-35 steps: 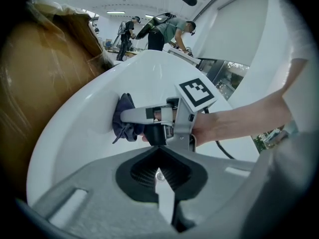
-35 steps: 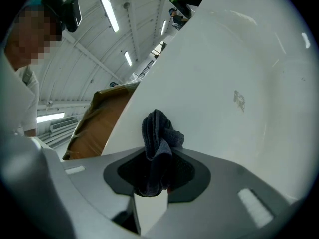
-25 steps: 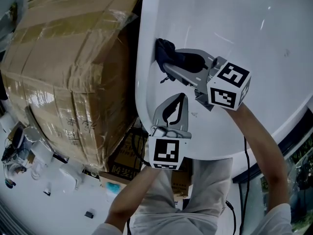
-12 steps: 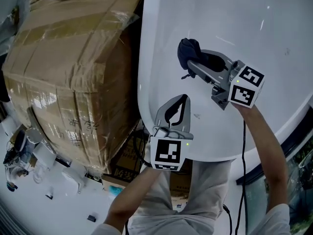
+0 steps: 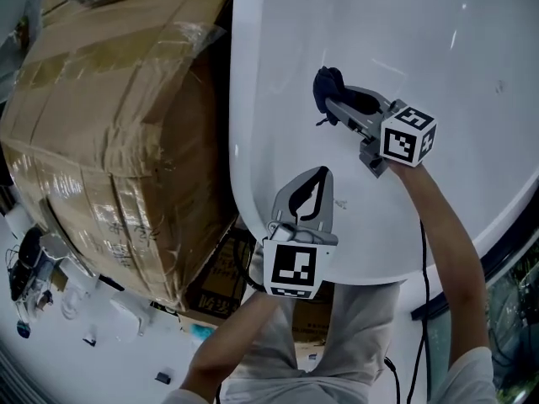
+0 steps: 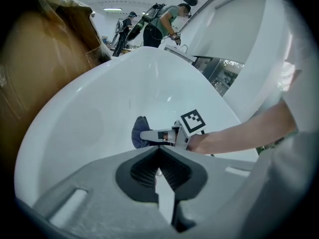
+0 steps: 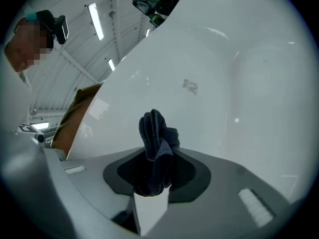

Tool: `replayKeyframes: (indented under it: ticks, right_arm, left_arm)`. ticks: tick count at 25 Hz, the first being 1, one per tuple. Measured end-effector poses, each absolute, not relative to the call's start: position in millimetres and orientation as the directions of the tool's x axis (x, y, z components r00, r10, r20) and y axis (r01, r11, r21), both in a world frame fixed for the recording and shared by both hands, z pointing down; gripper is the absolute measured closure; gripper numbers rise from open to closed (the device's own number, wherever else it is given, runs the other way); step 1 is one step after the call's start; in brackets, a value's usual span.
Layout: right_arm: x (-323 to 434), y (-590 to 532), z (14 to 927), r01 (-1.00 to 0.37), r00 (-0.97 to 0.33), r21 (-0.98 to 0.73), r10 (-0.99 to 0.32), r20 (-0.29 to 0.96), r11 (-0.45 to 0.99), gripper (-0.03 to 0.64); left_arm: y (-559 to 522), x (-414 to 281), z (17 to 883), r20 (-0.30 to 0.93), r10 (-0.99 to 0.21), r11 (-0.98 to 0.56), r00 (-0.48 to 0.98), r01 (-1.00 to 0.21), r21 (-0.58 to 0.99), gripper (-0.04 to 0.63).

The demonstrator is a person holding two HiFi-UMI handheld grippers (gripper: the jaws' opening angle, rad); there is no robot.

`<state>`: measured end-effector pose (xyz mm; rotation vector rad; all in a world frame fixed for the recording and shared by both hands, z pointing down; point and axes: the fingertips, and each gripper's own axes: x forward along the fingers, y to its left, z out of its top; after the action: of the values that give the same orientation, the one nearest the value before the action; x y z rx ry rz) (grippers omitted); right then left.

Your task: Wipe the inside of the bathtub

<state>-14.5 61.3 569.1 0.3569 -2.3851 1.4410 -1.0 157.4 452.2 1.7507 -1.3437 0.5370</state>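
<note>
The white bathtub [image 5: 472, 66] fills the upper right of the head view. My right gripper [image 5: 323, 91] reaches into it, shut on a dark blue cloth [image 5: 327, 84] that presses against the tub's inner wall. That cloth [image 7: 157, 143] sticks out bunched between the jaws in the right gripper view. My left gripper [image 5: 321, 173] hovers over the tub's near rim, shut with nothing in it. From the left gripper view I see the cloth [image 6: 139, 132] and the right gripper [image 6: 145, 135] inside the tub [image 6: 89, 113].
A big cardboard box [image 5: 109, 124] wrapped in tape stands right against the tub's left side. Small items and cables lie on the pale floor [image 5: 76, 310] at lower left. People [image 6: 162, 21] stand far off in the room.
My right gripper carried the cloth from the tub's left rim rightwards and up along the inner wall. The left gripper stayed near the front rim.
</note>
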Motion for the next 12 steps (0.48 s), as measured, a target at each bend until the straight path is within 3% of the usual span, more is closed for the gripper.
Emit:
replayKeyframes:
  ticks: [12]
  right_arm:
    - [-7, 64, 661, -0.504, -0.845, -0.766, -0.045, 0.533, 0.399, 0.502]
  left_arm:
    - [153, 4, 471, 0.746, -0.573, -0.062, 0.339, -0.926, 0.373, 0.597]
